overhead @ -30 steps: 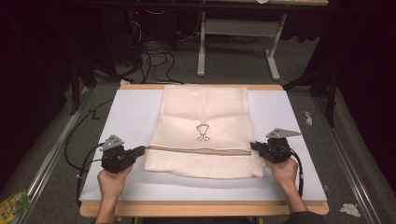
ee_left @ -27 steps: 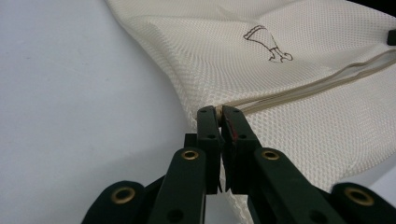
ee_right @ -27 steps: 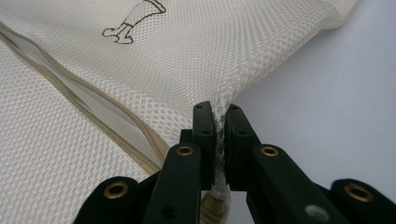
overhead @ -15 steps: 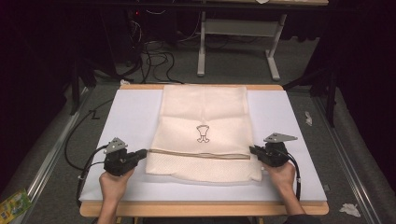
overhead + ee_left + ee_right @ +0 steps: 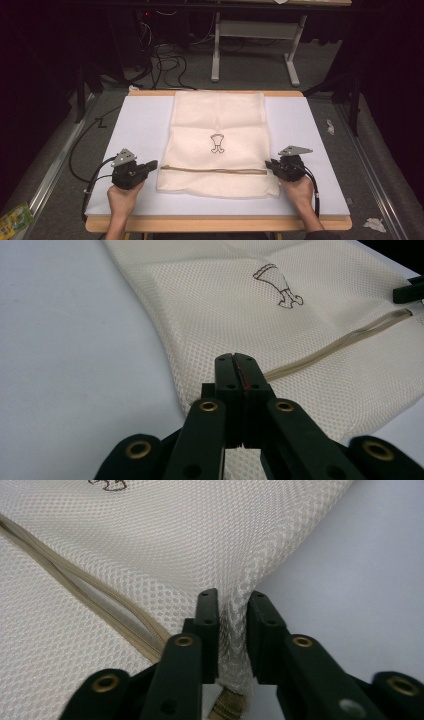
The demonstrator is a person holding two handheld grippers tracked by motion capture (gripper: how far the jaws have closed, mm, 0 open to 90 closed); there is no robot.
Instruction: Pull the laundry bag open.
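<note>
Cream mesh bag (image 5: 218, 142) flat on white pad (image 5: 140, 125) atop wooden table (image 5: 215, 224), long axis near to far, centred. Small dark printed logo (image 5: 216, 143) mid-bag. Tan zipper (image 5: 212, 170) across near part, left to right. Near edge folded, short of pad's near edge.

Left gripper (image 5: 152, 165) at bag's near-left edge, level with zipper end, held by left hand (image 5: 122, 199). Left gripper view: jaws pressed fully together on mesh edge, thin red line in seam between them, fabric puckered at tips (image 5: 239, 371). Clamped on bag.

Right gripper (image 5: 270, 165) at bag's near-right edge by other zipper end, held by right hand (image 5: 300, 189). Right gripper view: jaws parted a little, just been opening, ridge of mesh standing up in gap (image 5: 233, 611); left pad close against fabric, right pad with slight clearance. Grip on bag loosened, not pressing. Zipper end (image 5: 90, 597) just left of jaws in that view.

Grey three-cornered plates on top of both grippers, cables trailing toward near edge. Grey carpeted floor (image 5: 250, 70) around table, black cables (image 5: 165, 60) and metal stand legs (image 5: 252, 47) at far side, paper scraps (image 5: 374, 224) on floor right.
</note>
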